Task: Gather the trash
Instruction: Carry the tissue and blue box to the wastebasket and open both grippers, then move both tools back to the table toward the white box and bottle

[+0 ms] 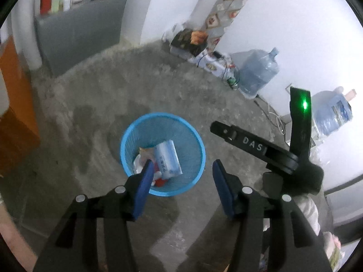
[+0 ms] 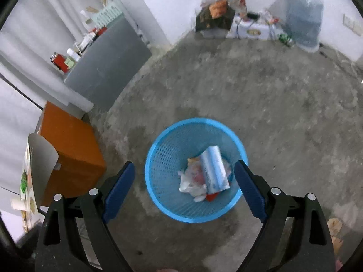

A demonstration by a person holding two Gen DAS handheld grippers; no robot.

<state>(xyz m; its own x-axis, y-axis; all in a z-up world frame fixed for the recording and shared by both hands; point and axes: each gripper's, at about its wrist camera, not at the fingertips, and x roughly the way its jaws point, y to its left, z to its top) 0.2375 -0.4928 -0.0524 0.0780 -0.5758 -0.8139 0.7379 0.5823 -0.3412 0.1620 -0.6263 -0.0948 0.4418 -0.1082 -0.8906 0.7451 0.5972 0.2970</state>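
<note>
1. Floor (image 2: 272, 104): bare grey concrete, mottled, with darker damp-looking patches around the blue mesh bin (image 2: 156, 158).
2. Room: white walls; a grey cabinet (image 2: 106, 59) with clutter on top; an orange box (image 2: 72, 145) just beside it; boxes and a large water jug (image 2: 304, 15) along the far wall.
3. Trash sits inside the bin: a pale blue packet (image 2: 215, 170), crumpled white wrappers (image 2: 188, 184) and a red scrap (image 2: 212, 196).
4. Left gripper (image 1: 181, 176): jaws apart, nothing between the pads, bin below.
5. Right gripper (image 2: 185, 179): jaws spread wide, empty, directly over the bin.
6. Left wrist view only: the other gripper's black body with a green light (image 1: 305, 105), and a second water jug (image 1: 333, 115).
7. Right wrist view only: a curved white sheet (image 2: 42, 156) beside the orange box.
</note>
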